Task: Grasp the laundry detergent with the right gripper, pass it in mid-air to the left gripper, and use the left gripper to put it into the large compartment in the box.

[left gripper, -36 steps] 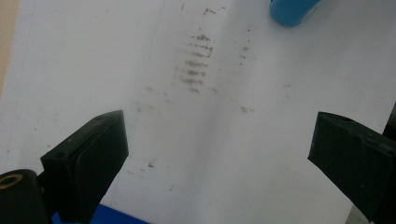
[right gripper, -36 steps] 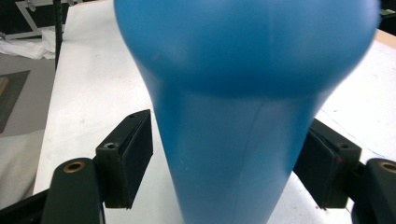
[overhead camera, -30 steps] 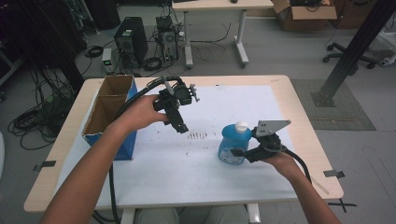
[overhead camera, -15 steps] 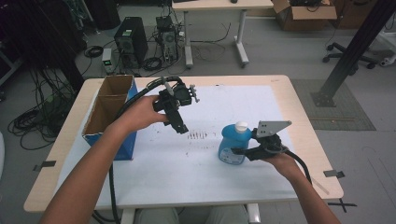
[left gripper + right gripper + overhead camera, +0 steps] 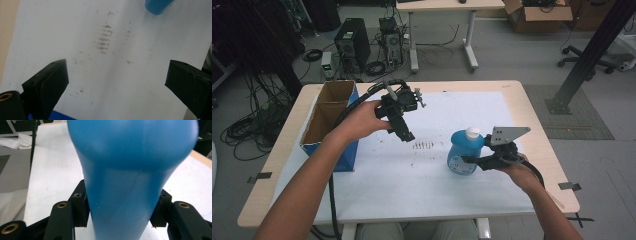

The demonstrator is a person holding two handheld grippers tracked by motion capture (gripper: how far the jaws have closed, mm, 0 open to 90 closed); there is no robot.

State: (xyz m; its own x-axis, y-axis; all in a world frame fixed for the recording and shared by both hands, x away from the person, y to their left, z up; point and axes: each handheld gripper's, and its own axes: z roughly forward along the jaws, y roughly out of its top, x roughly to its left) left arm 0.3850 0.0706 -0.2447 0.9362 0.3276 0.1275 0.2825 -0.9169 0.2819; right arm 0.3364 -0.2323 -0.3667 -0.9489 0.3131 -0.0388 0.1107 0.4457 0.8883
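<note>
Cardboard box (image 5: 328,117): open-topped, blue-sided, on the desk (image 5: 282,150) just left of the left hand-held gripper; the person's left forearm (image 5: 319,165) runs alongside it.
Left hand-held gripper (image 5: 404,131): held above the white sheet (image 5: 412,175), tilted downward, jaws spread wide apart with nothing between them. In the left gripper view (image 5: 116,77) the gap between its jaws shows bare sheet.
Brown smudges (image 5: 423,145): a small cluster of marks on the sheet, just right of and below the left hand-held gripper, between the two hand-held grippers; in the left gripper view they lie ahead of the jaws (image 5: 104,38).
Blue bottle (image 5: 463,152): upright on the sheet with a white cap (image 5: 472,133), at the tip of the right hand-held gripper, well apart from the left one.
Right hand-held gripper (image 5: 469,161): level, pointing left; its jaws have just been closing and now clamp the blue bottle's body, one pad pressed on each side in the right gripper view (image 5: 120,207).
Grey plate (image 5: 507,134): on top of the right hand-held gripper, just right of the bottle cap.
</note>
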